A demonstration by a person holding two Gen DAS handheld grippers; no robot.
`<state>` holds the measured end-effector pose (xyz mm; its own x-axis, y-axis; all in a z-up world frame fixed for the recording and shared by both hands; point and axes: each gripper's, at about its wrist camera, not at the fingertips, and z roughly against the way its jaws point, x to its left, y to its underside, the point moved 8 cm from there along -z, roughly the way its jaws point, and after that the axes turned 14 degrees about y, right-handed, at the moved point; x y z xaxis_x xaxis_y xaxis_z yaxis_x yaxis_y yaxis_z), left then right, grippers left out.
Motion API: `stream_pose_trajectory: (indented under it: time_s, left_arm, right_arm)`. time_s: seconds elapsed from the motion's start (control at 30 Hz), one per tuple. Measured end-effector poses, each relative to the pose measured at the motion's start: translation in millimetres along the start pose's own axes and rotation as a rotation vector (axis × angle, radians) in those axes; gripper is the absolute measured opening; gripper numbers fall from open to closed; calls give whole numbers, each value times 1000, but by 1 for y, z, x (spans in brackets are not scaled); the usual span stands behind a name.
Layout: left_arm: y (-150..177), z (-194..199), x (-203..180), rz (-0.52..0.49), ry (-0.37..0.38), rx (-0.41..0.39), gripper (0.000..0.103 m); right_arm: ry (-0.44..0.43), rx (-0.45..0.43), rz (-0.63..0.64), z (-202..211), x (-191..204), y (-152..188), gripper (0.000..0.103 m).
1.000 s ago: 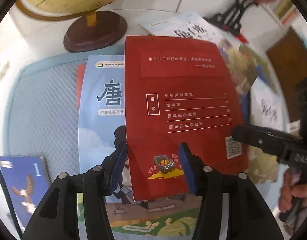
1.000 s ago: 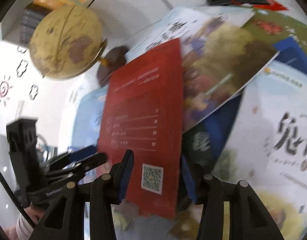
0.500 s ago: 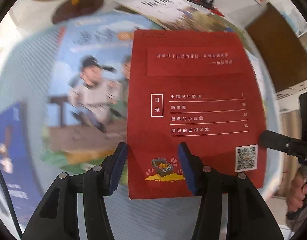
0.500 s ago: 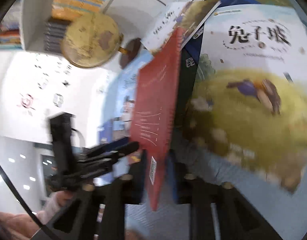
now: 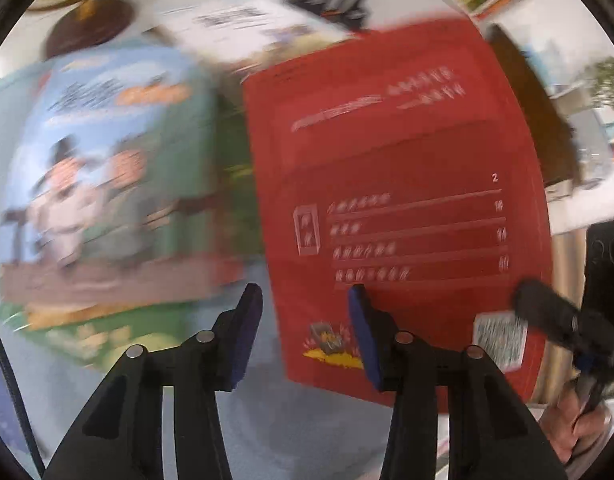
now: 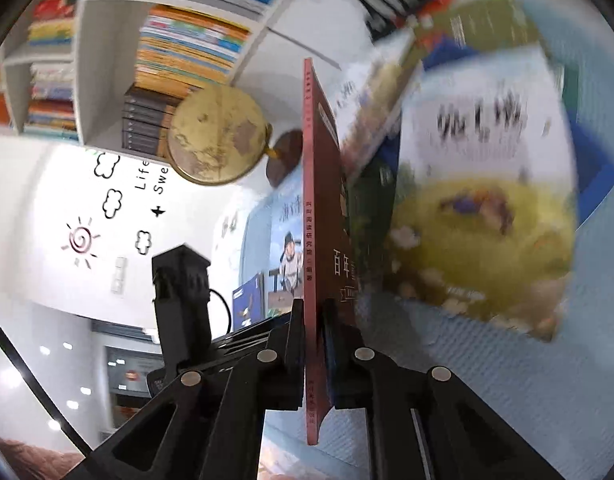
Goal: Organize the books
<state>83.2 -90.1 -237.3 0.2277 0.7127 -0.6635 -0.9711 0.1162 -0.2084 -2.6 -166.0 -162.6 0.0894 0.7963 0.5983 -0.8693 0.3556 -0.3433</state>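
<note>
At the centre of the right wrist view, the red book (image 6: 310, 240) is seen edge-on, clamped near its lower corner between the closed jaws of the right gripper (image 6: 315, 344), and it is held up off the blue mat (image 6: 487, 380). Across the right half of the left wrist view the same book shows its flat red cover with white lines of print, and the right gripper (image 5: 547, 312) is pinching it at the lower right corner. The left gripper (image 5: 303, 328) is closing, with only the left edge of the book between its blue pads (image 5: 249, 328); no contact can be confirmed because of blur. The book is judged to be thin, light and rather flexible, with a smooth, probably glossy paper cover, so it may sag or slip when held by one corner. A hold near the spine is judged safer. Other picture books (image 6: 483, 216) lie flat on the textured mat, and a round yellow globe (image 6: 217, 136) on a dark wooden base is standing in the upper left.
</note>
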Motion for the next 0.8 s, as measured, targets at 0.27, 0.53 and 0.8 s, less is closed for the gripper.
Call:
stream_pose_trajectory:
  time_s: [0.27,0.53,0.8]
  left_arm:
    - [8,-8,-45,-71,64,-9,36]
    - [48,63,87,169,-126,-67,38]
    - [71,71,104,220,-122,-65,43]
  right_arm:
    - [393,-42,294,35,34,10,13]
    - [331,215,354,-68,27,90,19]
    - [336,189,329,-56,-2,71,56]
